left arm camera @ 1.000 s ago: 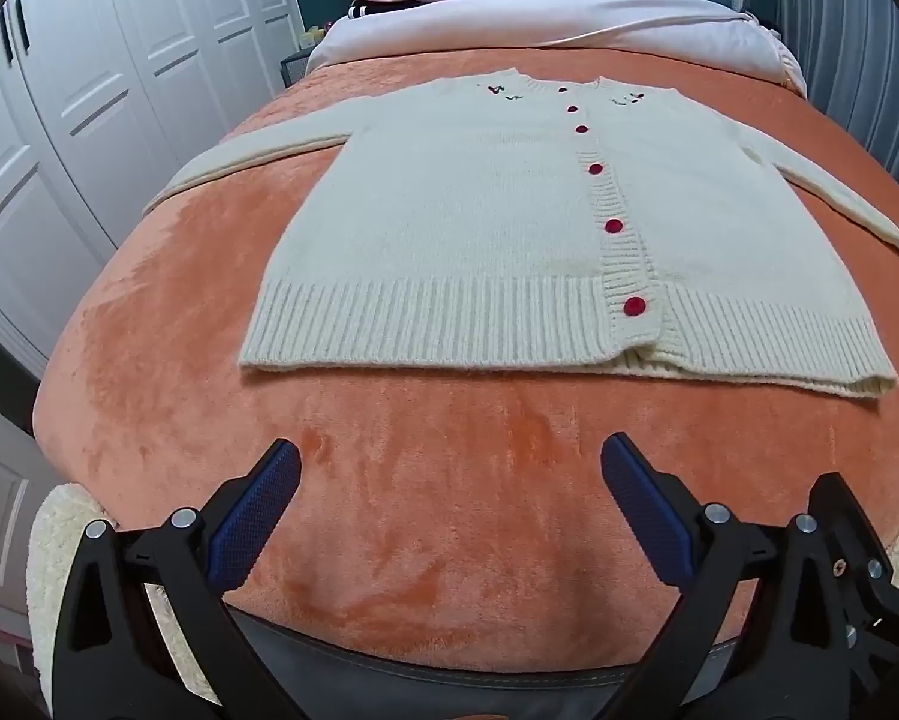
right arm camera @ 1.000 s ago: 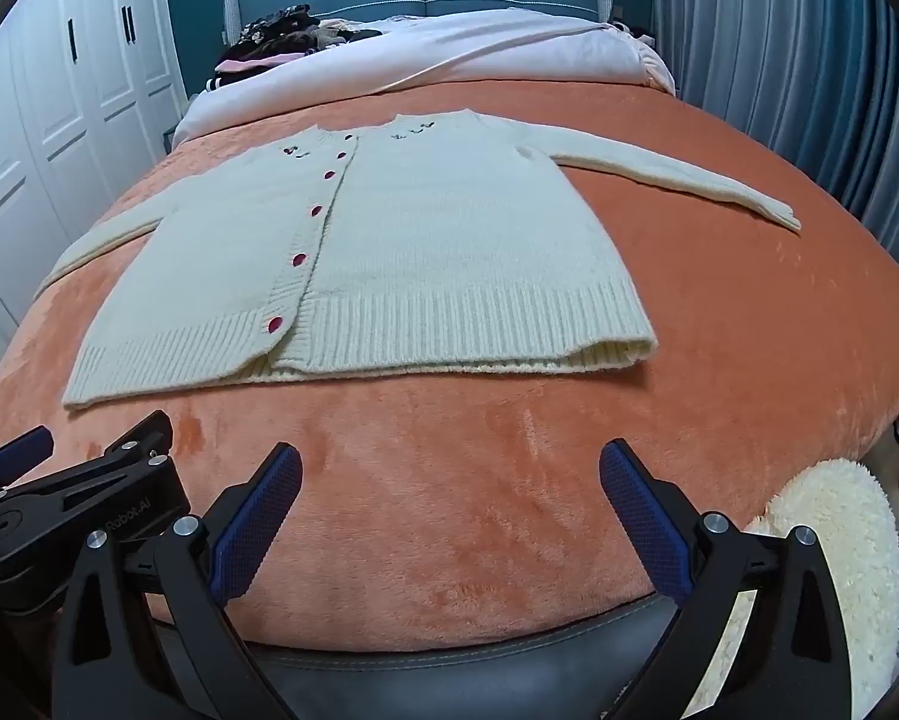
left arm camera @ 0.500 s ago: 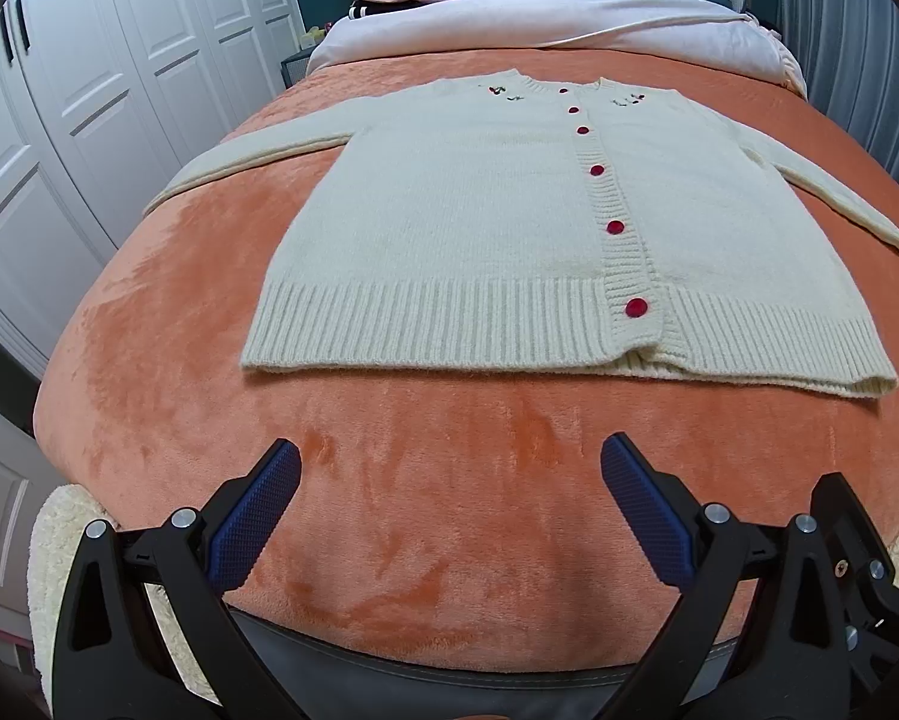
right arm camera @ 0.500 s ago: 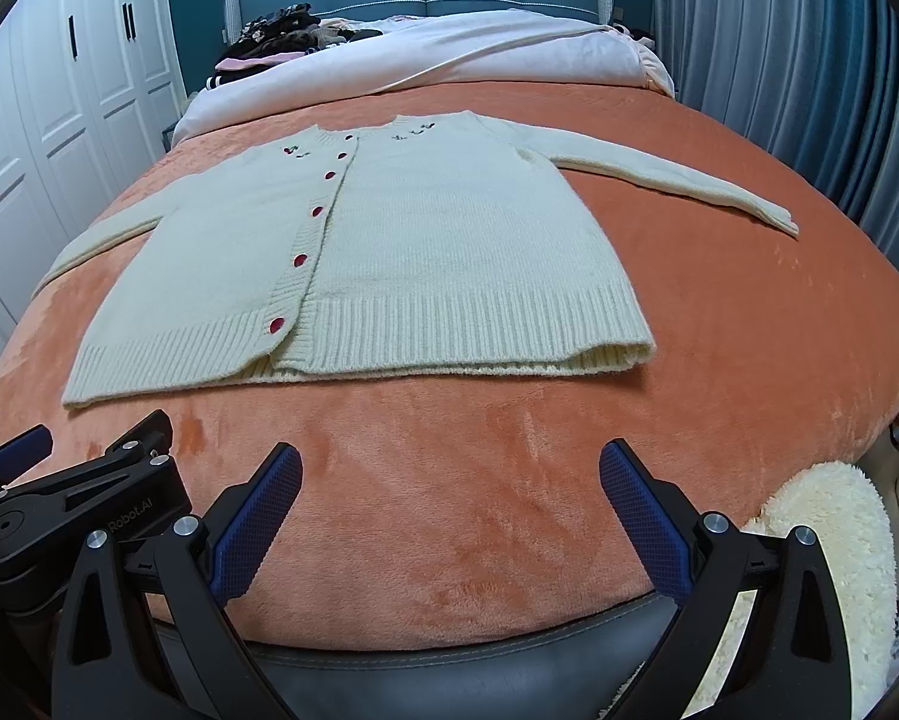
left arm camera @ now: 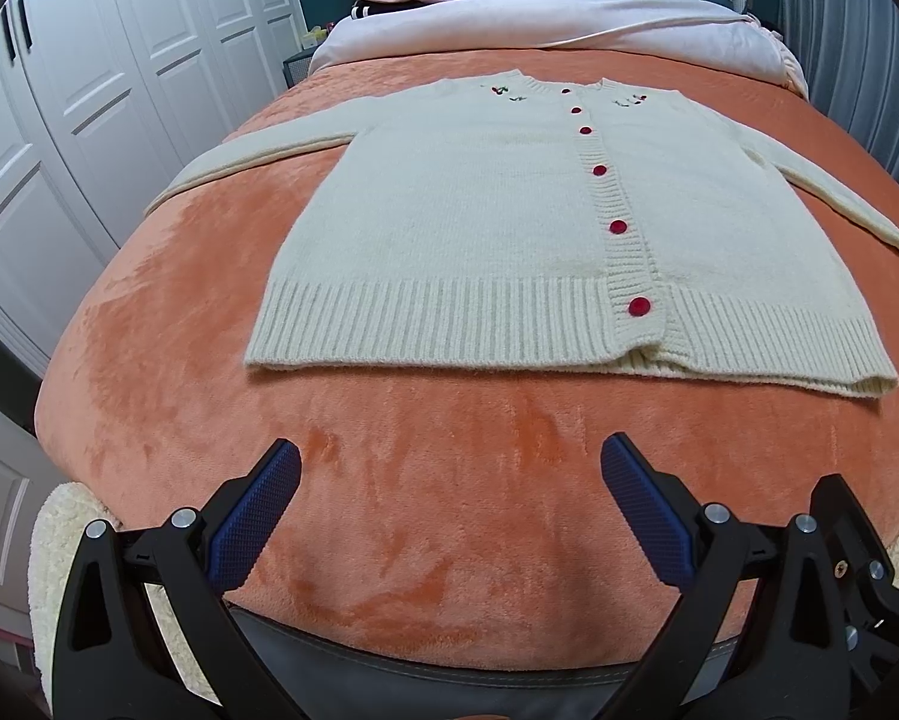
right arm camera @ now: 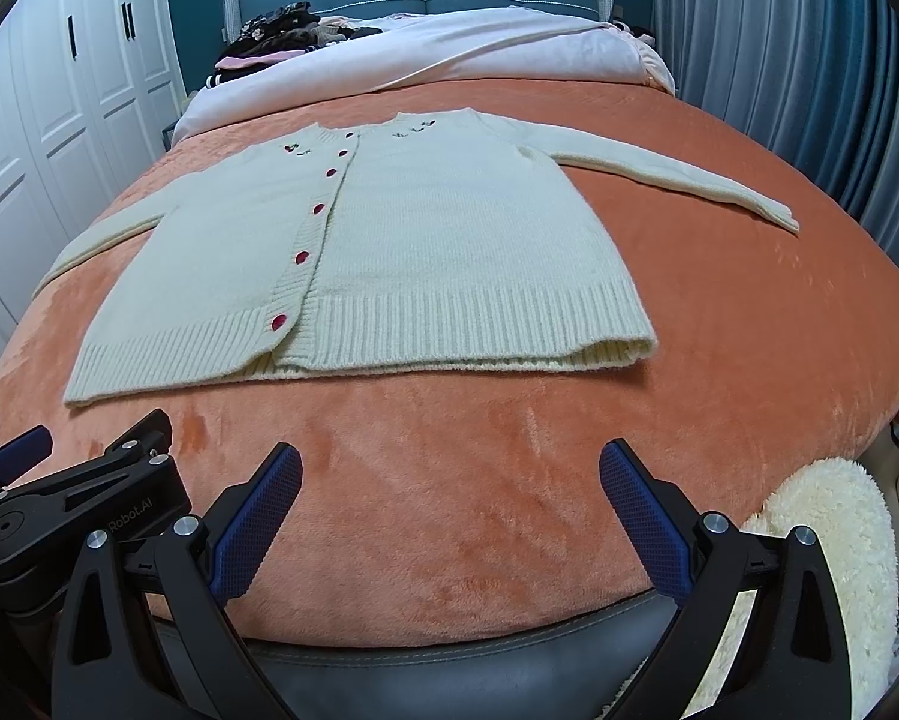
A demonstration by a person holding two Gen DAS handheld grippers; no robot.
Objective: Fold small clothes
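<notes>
Nothing much has moved since a moment ago; only our view has shifted a tiny bit. We hold our left gripper and right gripper low over the near edge of the bed, jaws wide and holding nothing. Our cream sweater lies flat on the orange blanket, buttoned, sleeves spread out, well ahead of both.

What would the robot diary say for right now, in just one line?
stage: before first fold | cardigan: flat, buttoned, on orange blanket | left gripper: open, empty | right gripper: open, empty
</notes>
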